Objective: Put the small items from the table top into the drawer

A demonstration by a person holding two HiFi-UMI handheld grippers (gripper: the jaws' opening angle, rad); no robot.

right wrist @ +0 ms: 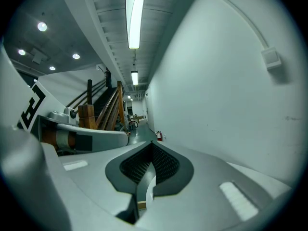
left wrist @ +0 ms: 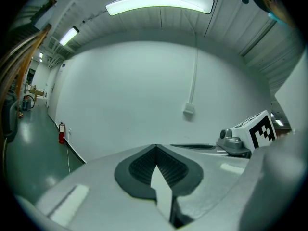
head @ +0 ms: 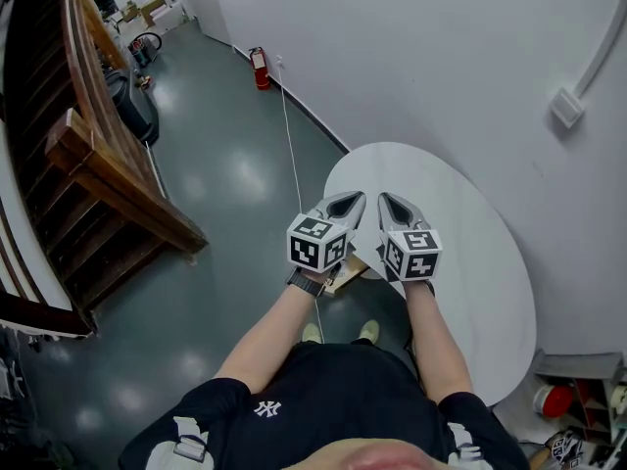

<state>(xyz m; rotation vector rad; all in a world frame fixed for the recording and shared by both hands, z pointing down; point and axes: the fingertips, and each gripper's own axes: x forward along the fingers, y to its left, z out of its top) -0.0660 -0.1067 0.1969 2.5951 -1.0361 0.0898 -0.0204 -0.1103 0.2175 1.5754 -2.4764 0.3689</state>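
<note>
Table top lies below the left claw and right claw, both closed, holding nothing.

Just one legible mark: a white interlocked "NY" emblem on the black shirt. Black-and-white square marker patterns on the left cube of the left gripper and on the right cube of the right gripper: coded blocks, not letters or digits. Print on the red fire extinguisher too small to read.
</note>
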